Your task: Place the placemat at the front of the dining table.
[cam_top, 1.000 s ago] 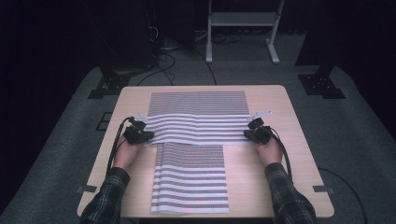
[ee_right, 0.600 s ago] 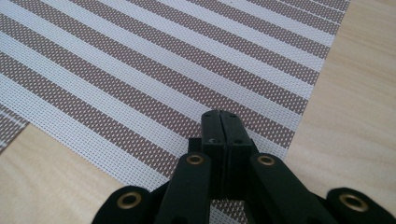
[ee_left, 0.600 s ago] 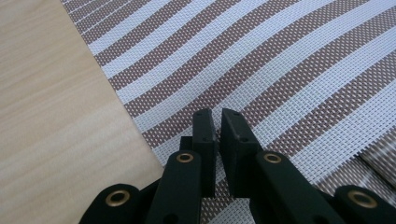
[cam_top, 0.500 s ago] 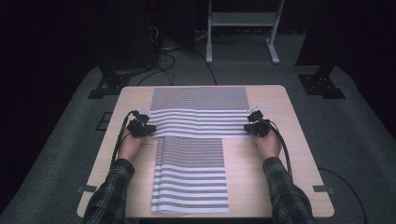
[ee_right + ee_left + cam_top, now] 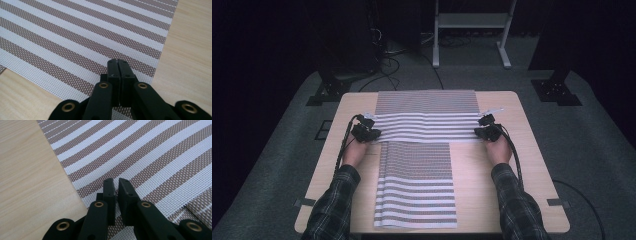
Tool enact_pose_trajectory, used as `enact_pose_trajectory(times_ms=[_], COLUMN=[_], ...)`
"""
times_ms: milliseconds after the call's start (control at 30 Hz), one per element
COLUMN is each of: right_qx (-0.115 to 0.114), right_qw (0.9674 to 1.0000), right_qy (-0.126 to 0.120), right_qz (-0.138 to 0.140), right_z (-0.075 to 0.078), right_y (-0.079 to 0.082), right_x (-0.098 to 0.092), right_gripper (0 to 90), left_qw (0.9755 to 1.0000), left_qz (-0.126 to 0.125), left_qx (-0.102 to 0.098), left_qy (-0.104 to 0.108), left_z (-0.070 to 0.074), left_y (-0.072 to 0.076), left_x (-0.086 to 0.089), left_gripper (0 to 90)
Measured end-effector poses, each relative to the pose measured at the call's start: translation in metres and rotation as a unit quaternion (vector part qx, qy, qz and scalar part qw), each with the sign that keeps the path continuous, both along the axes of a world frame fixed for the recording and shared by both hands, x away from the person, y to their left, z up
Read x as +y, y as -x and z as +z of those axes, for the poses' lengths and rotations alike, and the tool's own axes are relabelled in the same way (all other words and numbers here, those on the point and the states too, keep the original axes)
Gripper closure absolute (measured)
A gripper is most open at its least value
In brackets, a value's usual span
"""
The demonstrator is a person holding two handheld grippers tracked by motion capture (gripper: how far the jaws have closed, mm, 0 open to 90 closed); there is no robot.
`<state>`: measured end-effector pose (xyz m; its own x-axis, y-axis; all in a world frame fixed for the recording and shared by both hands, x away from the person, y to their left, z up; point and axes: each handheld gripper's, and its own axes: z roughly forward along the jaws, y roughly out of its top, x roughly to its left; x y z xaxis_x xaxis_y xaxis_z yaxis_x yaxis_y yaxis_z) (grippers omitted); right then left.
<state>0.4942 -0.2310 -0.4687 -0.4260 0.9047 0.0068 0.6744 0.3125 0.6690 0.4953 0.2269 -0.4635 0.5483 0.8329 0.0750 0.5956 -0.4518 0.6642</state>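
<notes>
Two hand-held grippers are pinching the side edges of a folded striped mat on a wooden bench.

The left hand-held gripper (image 5: 371,134) is sitting with its jaws together, clamped on the left edge of the striped mat (image 5: 427,125), whose woven brown and white bands are running away from the jaws in the left gripper view (image 5: 150,157). The right hand-held gripper (image 5: 485,131) is likewise pressed together on the mat's right edge, close to a corner in the right gripper view (image 5: 75,37). The held part is lying as a wide band across the middle of the bench (image 5: 532,165), overlapping a finer-striped part behind it and a narrower part reaching to the bench's near edge. Plaid sleeves (image 5: 334,205) are entering from below.
</notes>
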Motion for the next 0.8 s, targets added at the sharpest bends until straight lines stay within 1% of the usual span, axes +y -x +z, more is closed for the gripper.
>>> enact_pose_trajectory(times_ms=[133, 167, 233, 267, 300, 333, 367, 500, 600, 700, 733, 767, 800], right_qx=[-0.012, -0.013, -0.002, 0.001, 0.0, -0.003, -0.004, 0.0, -0.001, -0.001, 0.004, 0.006, 0.007], right_qw=[0.9999, 0.9999, 1.0, 0.9999, 0.9997, 0.9994, 0.9994, 0.9998, 0.9998, 0.9997, 0.9998, 0.9998, 0.9998], right_qy=[0.005, 0.004, 0.004, 0.012, 0.025, 0.033, 0.033, 0.018, 0.02, 0.023, 0.013, 0.003, -0.006], right_qz=[-0.004, -0.005, -0.008, -0.007, -0.005, -0.003, -0.003, -0.008, -0.009, -0.013, -0.016, -0.016, -0.016], right_z=[-0.0015, -0.0018, 0.0, 0.0011, 0.002, 0.0022, 0.002, 0.0013, 0.0014, 0.0018, 0.0025, 0.0028, 0.0035], right_y=[-0.0026, -0.0031, -0.0066, -0.008, -0.0091, -0.0092, -0.009, -0.0092, -0.0091, -0.0093, -0.0093, -0.0093, -0.0088], right_x=[-0.0018, -0.0022, -0.0022, -0.0006, 0.0013, 0.0028, 0.003, -0.0004, 0.0003, 0.001, -0.0011, -0.0022, -0.0036], right_gripper=[88.5, 88.4, 88.4, 87.7, 86.1, 86.3, 86.3, 86.0, 86.0, 82.8, 78.2, 77.8, 75.4], left_qw=[1.0, 1.0, 0.9999, 0.9999, 0.9999, 1.0, 1.0, 1.0, 0.9999, 0.9999, 0.9998, 0.9998, 0.9996], left_qz=[0.005, 0.005, 0.005, 0.005, 0.005, 0.005, 0.007, 0.008, 0.011, 0.014, 0.014, 0.011, 0.012], left_qx=[0.001, 0.002, 0.001, 0.0, 0.0, 0.0, -0.002, -0.004, -0.007, -0.005, -0.003, -0.002, -0.002], left_qy=[-0.003, -0.005, -0.01, -0.01, -0.01, -0.008, -0.005, -0.003, 0.001, 0.004, 0.011, 0.018, 0.026], left_z=[0.0004, 0.0007, 0.0009, 0.0009, 0.0009, 0.0007, 0.0002, -0.0001, -0.0008, -0.0006, -0.0005, -0.0004, -0.0001], left_y=[-0.0051, -0.006, -0.007, -0.0073, -0.0074, -0.0072, -0.007, -0.007, -0.0066, -0.0069, -0.0066, -0.0064, -0.0059], left_x=[-0.0021, -0.0029, -0.0043, -0.0043, -0.0039, -0.0035, -0.003, -0.0012, -0.0005, 0.0006, 0.0016, 0.0028, 0.0035], left_gripper=[84.3, 84.3, 84.3, 84.1, 84.1, 84.1, 83.7, 80.8, 79.3, 77.4, 73.9, 71.7, 69.9])
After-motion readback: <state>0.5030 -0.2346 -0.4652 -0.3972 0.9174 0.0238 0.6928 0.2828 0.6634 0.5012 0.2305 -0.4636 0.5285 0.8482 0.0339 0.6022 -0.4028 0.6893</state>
